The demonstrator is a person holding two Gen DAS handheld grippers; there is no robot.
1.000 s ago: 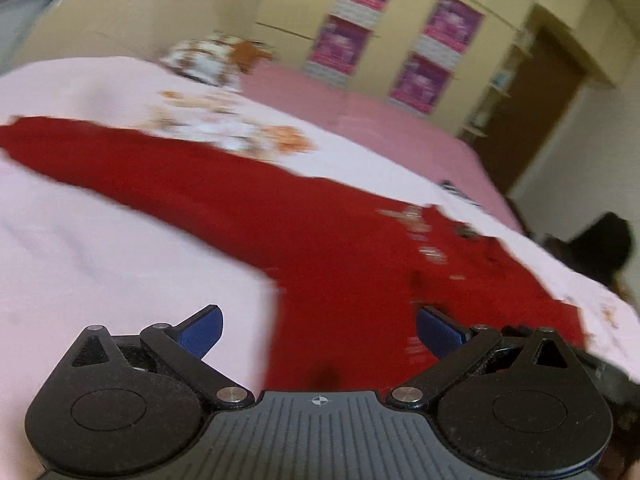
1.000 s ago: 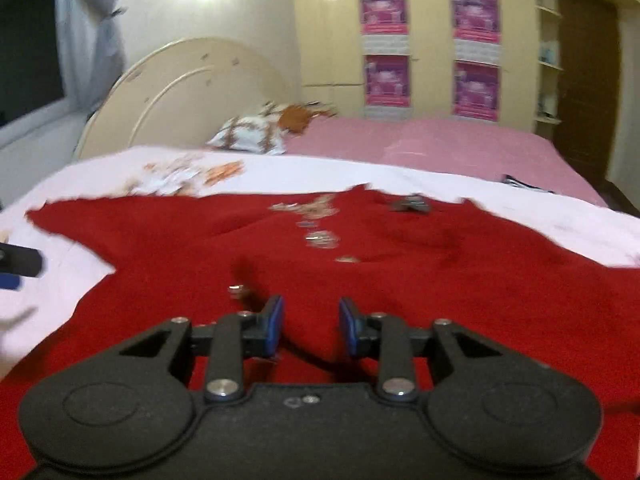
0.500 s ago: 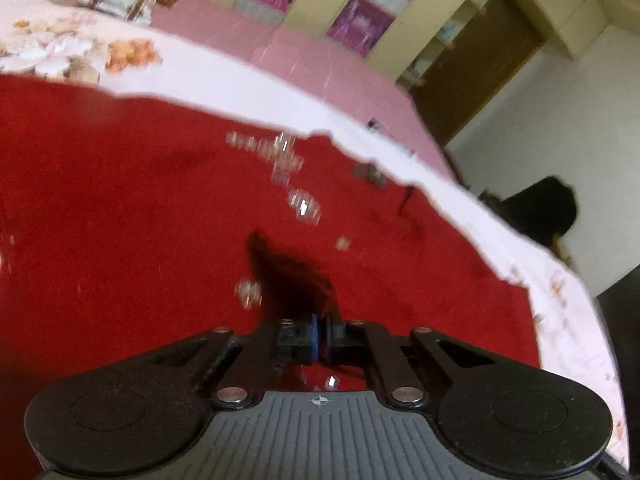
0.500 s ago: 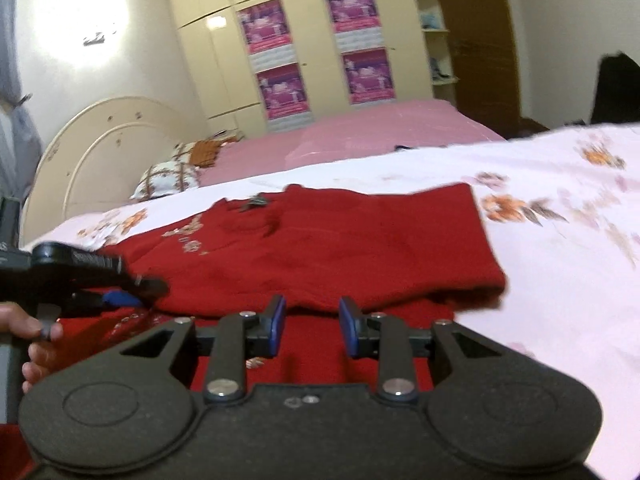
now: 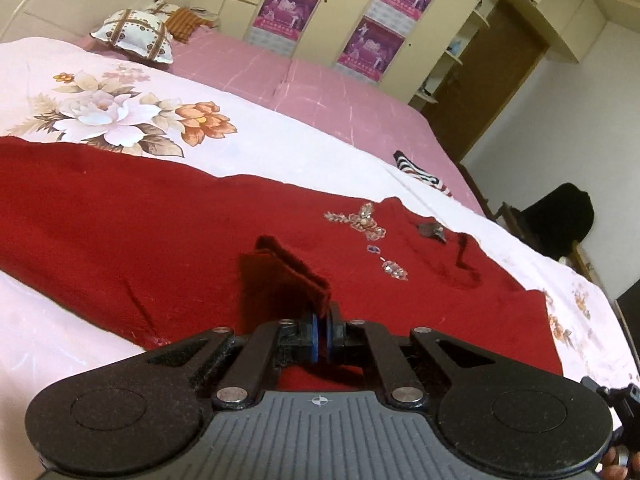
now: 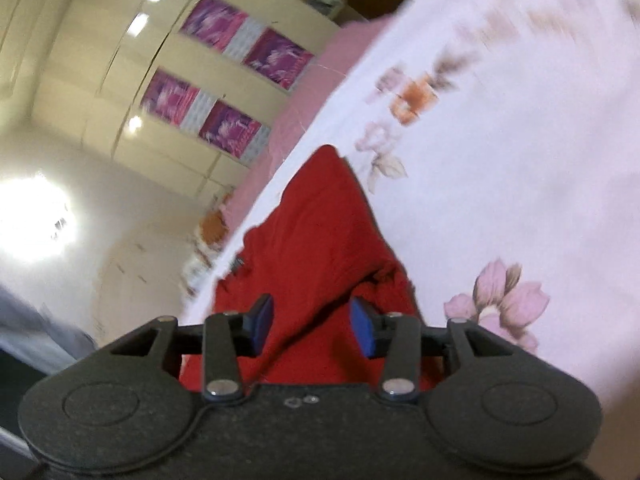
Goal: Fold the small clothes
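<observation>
Left claw (image 5: 322,330) clenched on a raised fold of the red sweater (image 5: 160,248), spread on the bed (image 5: 280,152). Right claw (image 6: 311,324) opening, pads clear of the sweater between them.

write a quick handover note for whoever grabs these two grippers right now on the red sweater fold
Left gripper: shut on a pinched fold of the red sweater.
Right gripper: jaws opening, pads clear of the red cloth that lies between them, so it grips nothing.
Sweater lies spread on the floral bedsheet, beaded front facing up.
Done: the left has its pinch.
Left: get a right-hand grip, carry the cloth over into a fold, flatten it, finish the folds.
</observation>
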